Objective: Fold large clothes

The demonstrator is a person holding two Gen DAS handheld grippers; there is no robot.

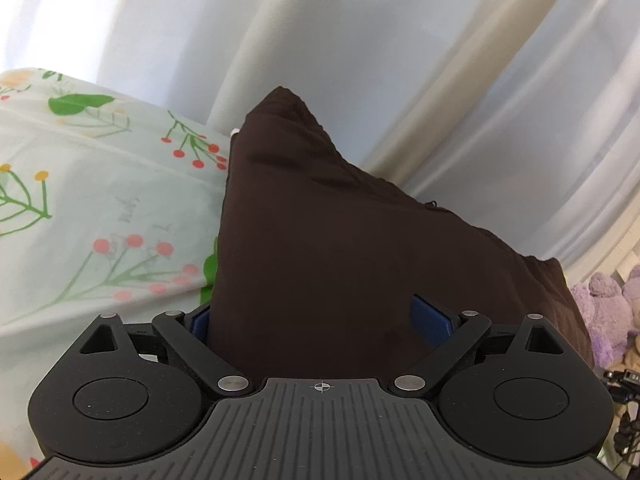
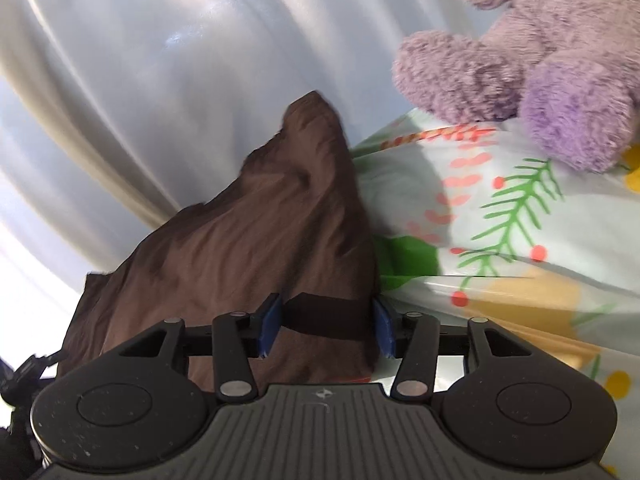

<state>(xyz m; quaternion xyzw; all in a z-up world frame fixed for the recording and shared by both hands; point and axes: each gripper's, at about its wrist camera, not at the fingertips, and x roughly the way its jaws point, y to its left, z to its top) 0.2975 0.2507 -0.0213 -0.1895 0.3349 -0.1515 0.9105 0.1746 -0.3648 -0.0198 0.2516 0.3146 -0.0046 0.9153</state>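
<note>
Here, garment: a dark brown cloth (image 1: 340,240) hung lifted off the floral sheet (image 1: 100,200), slung between the two tongs.
Progress: by my judgement a fold was midway; the cloth looked doubled, yet no finished stack showed, so laying down and smoothing remained.
Left gripper (image 1: 320,320): tilted upward toward the curtain (image 1: 360,40); its blue pads (image 1: 434,316) stood well apart, with thick cloth filling the gap. Whether they pinched it or it merely draped over them I could not tell.
Right gripper (image 2: 326,324): also raised, angled toward the curtain; its pads (image 2: 270,324) stood apart with a band of cloth stretched between them, each touching an end of the band. The grip seemed closed on that band, though only as a judgement.
Cloth shape: peaked ahead of each gripper, sagging between them.
Surroundings: a purple plush (image 2: 540,60) rested on the sheet, near the right gripper, apart from the cloth.
</note>
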